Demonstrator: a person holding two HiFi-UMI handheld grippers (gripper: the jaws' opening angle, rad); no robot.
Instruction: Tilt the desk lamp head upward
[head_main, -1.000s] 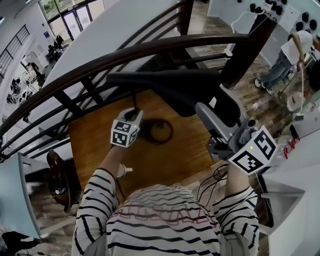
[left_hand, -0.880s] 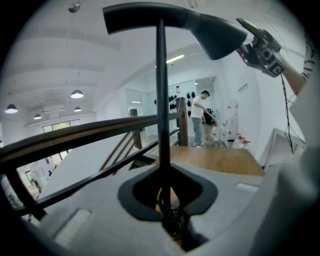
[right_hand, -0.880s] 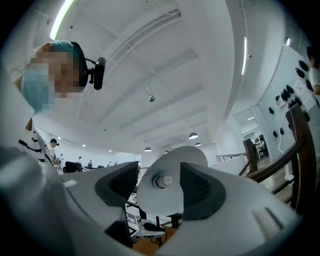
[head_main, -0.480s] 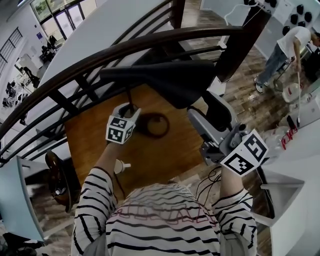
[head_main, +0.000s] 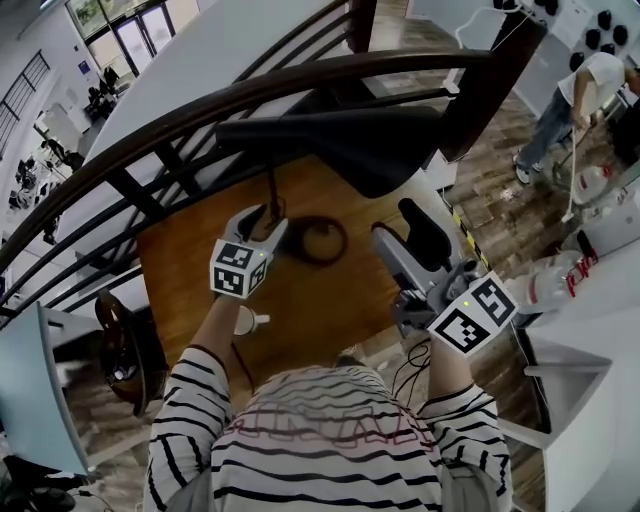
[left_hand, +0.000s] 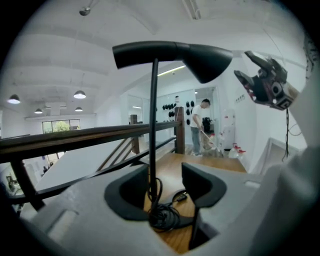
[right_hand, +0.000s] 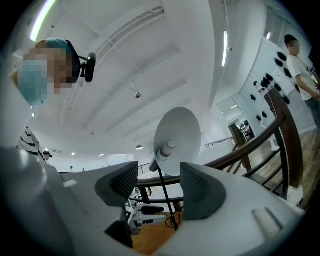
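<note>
The black desk lamp stands on a wooden table (head_main: 190, 290), its head (head_main: 340, 140) level on a thin pole (head_main: 272, 195). A cable (head_main: 318, 240) lies coiled on its round base. My left gripper (head_main: 265, 218) is at the pole. In the left gripper view the pole (left_hand: 153, 125) stands between the pads of my left gripper (left_hand: 165, 182), close to the left pad, and the jaws have just been opening. My right gripper (head_main: 405, 238) is open and empty, lower right of the head. From below, my right gripper (right_hand: 159, 182) looks up at the white inside of the shade (right_hand: 179, 135) and the bulb (right_hand: 165, 150).
A dark wooden railing (head_main: 300, 85) curves just behind the lamp. At the far right a person (head_main: 590, 90) mops the floor. White bottles (head_main: 545, 285) stand right of my right gripper. A dark chair (head_main: 120, 345) sits left of the table.
My left gripper let go of the pole and its jaws spread. My right gripper dropped away from the lamp head, toward me.
</note>
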